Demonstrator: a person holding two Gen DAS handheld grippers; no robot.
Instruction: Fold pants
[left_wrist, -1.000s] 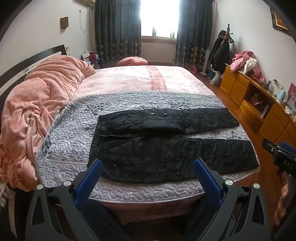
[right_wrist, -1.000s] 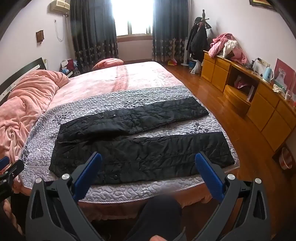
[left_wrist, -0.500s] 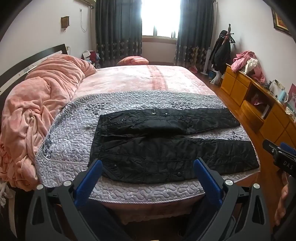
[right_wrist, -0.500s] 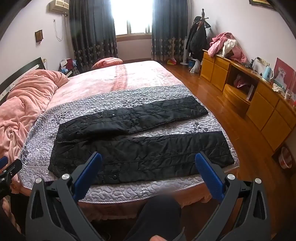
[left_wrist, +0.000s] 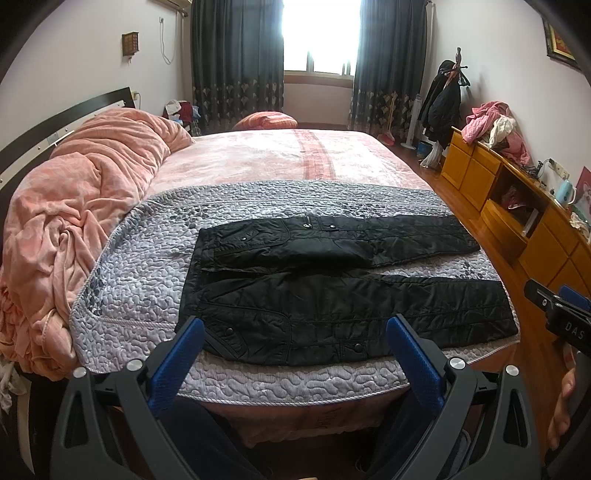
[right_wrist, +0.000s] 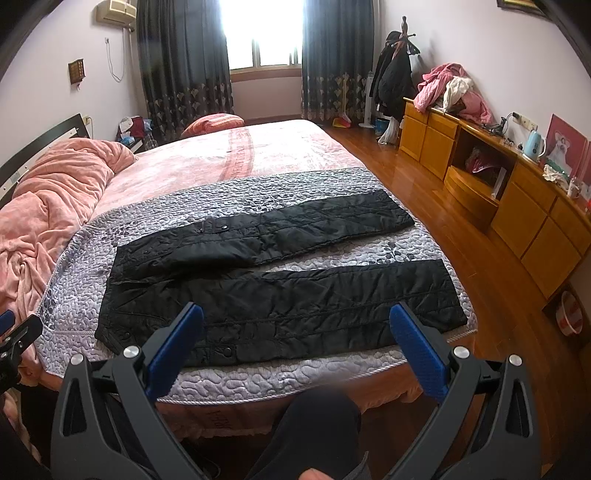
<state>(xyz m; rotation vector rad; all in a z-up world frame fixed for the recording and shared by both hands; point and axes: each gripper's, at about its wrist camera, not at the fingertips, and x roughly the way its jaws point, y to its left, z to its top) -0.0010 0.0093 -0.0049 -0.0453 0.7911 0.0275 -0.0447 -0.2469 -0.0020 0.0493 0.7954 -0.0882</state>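
Both tools (left_wrist: 295, 354) agape before pants (left_wrist: 343, 295)

black quilted pants (left_wrist: 332, 295) — flat, legs apart

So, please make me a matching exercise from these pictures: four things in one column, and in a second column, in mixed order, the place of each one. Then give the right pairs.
Things:
1. black pants
2. peach blanket
3. blue kettle
4. pink clothes pile

Places:
A. bunched along the headboard side of the bed
B. on the far end of the wooden cabinet, near the coat rack
C. spread flat on the grey quilt, legs apart
D. on the cabinet top, beside a framed picture

Pairs: 1-C, 2-A, 3-D, 4-B
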